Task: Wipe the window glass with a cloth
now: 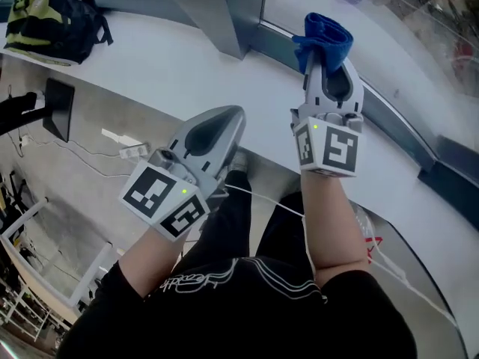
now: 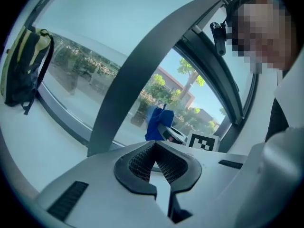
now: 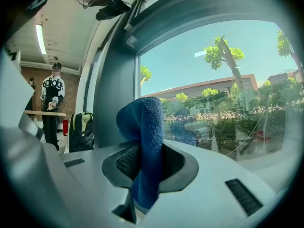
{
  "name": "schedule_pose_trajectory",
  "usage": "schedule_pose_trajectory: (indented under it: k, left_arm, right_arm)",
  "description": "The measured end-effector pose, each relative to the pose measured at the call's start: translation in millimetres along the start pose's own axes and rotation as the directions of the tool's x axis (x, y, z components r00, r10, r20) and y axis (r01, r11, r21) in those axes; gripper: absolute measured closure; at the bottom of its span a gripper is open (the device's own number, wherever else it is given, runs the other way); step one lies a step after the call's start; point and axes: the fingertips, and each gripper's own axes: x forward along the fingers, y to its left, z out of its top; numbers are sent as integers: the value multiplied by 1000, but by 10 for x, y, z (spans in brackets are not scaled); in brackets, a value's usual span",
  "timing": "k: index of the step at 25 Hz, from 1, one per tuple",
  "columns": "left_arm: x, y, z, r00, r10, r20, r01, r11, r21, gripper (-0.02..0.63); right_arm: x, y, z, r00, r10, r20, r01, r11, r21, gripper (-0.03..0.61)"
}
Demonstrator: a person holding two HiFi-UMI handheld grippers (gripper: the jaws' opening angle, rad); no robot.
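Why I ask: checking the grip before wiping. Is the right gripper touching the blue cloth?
Touching. The right gripper view shows the right gripper with its jaws clamped on the blue cloth, whose fold sticks up between them.

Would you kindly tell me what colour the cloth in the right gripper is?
The cloth is blue, seen best in the right gripper view.

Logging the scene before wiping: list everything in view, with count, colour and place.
cloth: 1, blue, clamped in the right gripper
window glass: 2 panes, clear, above the sill
post: 1, grey, between the panes
sill: 1, white, below the glass
backpack: 1, black and yellow-green, on the sill, far left
power strip: 1, white, on the floor
bystander: 1, black-and-white top, indoors, background
left gripper: 1, grey, shut, empty
right gripper: 1, grey, shut on the cloth
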Motion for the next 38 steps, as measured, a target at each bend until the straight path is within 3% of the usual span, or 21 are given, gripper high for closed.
schedule_pose_trajectory:
  k: [8, 15, 29, 38]
  left_arm:
    - [-268, 505, 101, 998, 61, 26, -60, 998, -33, 607]
    - [-268, 569, 95, 998, 58, 23, -57, 998, -35, 607]
    - [-44, 321, -42, 1000, 6, -15, -6, 1000, -11, 607]
    - [253, -27, -205, 997, -38, -69, 39, 999, 13, 607]
  right_arm:
    - [528, 440, -5, 1000, 25, 18, -25, 1000, -5, 511]
    - [753, 449, -63, 1000, 8, 7, -8, 1000, -21, 511]
    - [706, 138, -175, 999, -46, -6, 46, 998, -35, 511]
    - [325, -457, -260, 991, -134, -7, 134, 991, -21, 511]
